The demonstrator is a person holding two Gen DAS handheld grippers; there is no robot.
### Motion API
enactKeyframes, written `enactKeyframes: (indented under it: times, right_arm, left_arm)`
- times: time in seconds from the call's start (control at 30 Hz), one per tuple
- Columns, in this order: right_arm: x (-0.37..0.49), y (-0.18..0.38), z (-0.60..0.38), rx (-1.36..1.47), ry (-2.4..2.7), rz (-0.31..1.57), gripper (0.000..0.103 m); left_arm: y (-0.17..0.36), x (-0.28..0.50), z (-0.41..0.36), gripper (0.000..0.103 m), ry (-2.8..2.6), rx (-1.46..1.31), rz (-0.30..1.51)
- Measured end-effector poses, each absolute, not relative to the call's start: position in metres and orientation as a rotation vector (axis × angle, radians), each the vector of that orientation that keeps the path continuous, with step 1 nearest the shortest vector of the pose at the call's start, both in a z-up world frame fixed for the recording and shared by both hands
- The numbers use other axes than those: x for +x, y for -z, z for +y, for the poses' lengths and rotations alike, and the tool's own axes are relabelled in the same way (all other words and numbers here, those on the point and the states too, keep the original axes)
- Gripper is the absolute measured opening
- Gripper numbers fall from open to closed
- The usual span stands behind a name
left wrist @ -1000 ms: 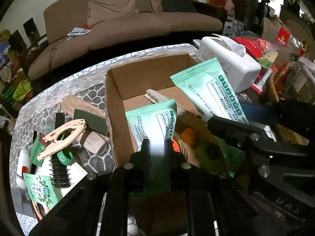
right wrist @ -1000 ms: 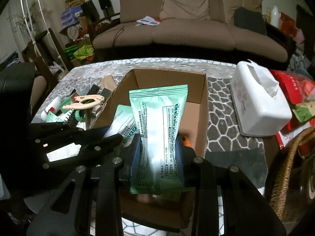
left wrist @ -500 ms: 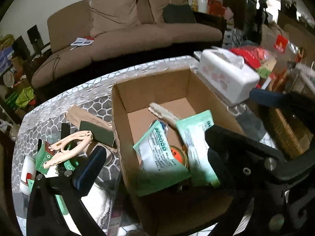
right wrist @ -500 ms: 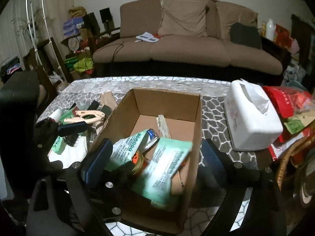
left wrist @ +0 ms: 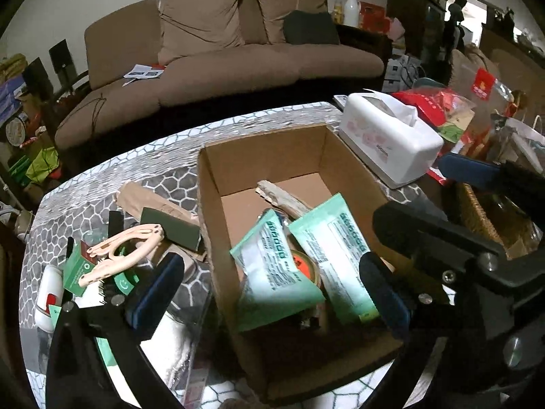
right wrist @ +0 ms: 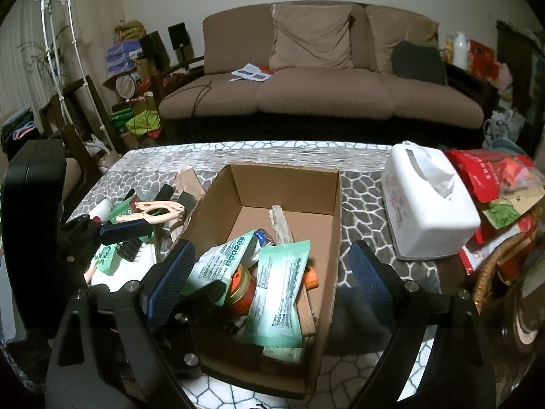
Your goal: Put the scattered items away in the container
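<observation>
Left gripper point(left wrist: 272, 289): jaws standing wide apart, gripping nothing, having just been opening.
Right gripper point(right wrist: 269, 276): likewise spread and empty.
Two mint-green foil sachets point(right wrist: 279, 293): lying inside the brown cardboard box point(right wrist: 335, 204).
Risk: reaching for the beige plastic hanger point(left wrist: 122, 255), a finger may be snagging the box wall, tipping it.

Probably a home living room: brown sofa point(right wrist: 320, 78), cluttered table point(right wrist: 361, 191), tissue box point(right wrist: 429, 211).

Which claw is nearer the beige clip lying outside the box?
Left. The left claw has one finger beside the beige clip; the right claw straddles the cardboard box.
</observation>
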State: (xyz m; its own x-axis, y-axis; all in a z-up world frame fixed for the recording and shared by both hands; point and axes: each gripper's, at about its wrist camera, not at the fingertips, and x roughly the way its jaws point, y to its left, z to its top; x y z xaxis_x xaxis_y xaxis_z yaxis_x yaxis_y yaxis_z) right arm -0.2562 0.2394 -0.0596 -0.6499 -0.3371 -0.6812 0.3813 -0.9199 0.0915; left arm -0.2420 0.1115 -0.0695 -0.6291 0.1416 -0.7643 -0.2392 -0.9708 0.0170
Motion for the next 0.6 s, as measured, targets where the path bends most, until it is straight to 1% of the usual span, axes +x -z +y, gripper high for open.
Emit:
enactKeyframes:
  times: [0.4, 0.6]
  right_arm:
    - [-0.214, 0.038, 0.249, 0.987, 2.578, 0.063, 0.091]
    - [-0.188, 0.02, 0.247, 0.941, 2.593, 0.081, 0.091]
  left_arm:
    - [0.05, -0.216, 0.107, 0.103, -2.681, -1.182, 0.152]
    - [0.038, -0.195, 0.106, 0.103, -2.72, -1.129, 0.187]
